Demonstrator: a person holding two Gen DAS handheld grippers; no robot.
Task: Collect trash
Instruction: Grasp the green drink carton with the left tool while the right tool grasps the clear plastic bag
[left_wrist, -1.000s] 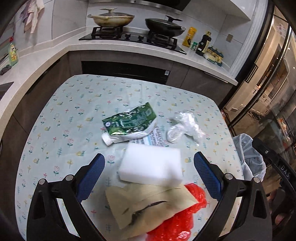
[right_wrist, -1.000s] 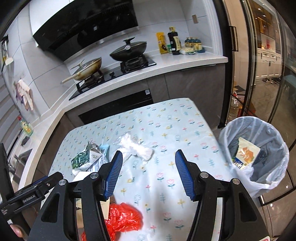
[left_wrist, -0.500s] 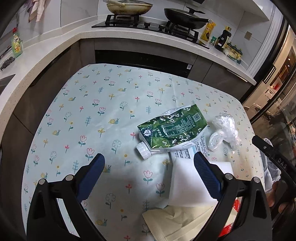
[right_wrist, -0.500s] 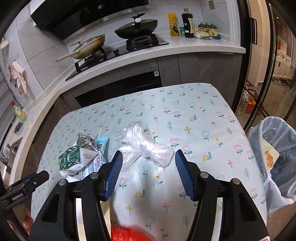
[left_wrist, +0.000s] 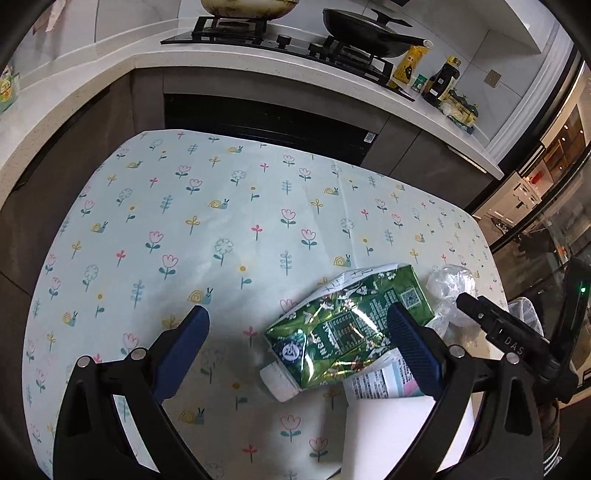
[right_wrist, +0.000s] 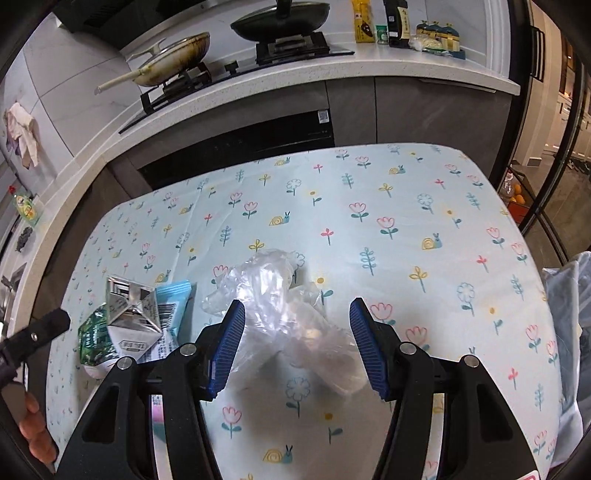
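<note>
The worktop (right_wrist: 424, 192), under a flowered cloth, carries the trash in one cluster at its near side. The green carton (left_wrist: 351, 332) lies flat, long axis slanting from its white cap at lower left to upper right; the left gripper (left_wrist: 299, 350) hangs wide and empty, its right finger over the carton. The crumpled clear plastic bag (right_wrist: 280, 302) lies between the fingers of the right gripper (right_wrist: 297, 347), the nearer one, whose jaws stand apart, not pressing it.
</note>
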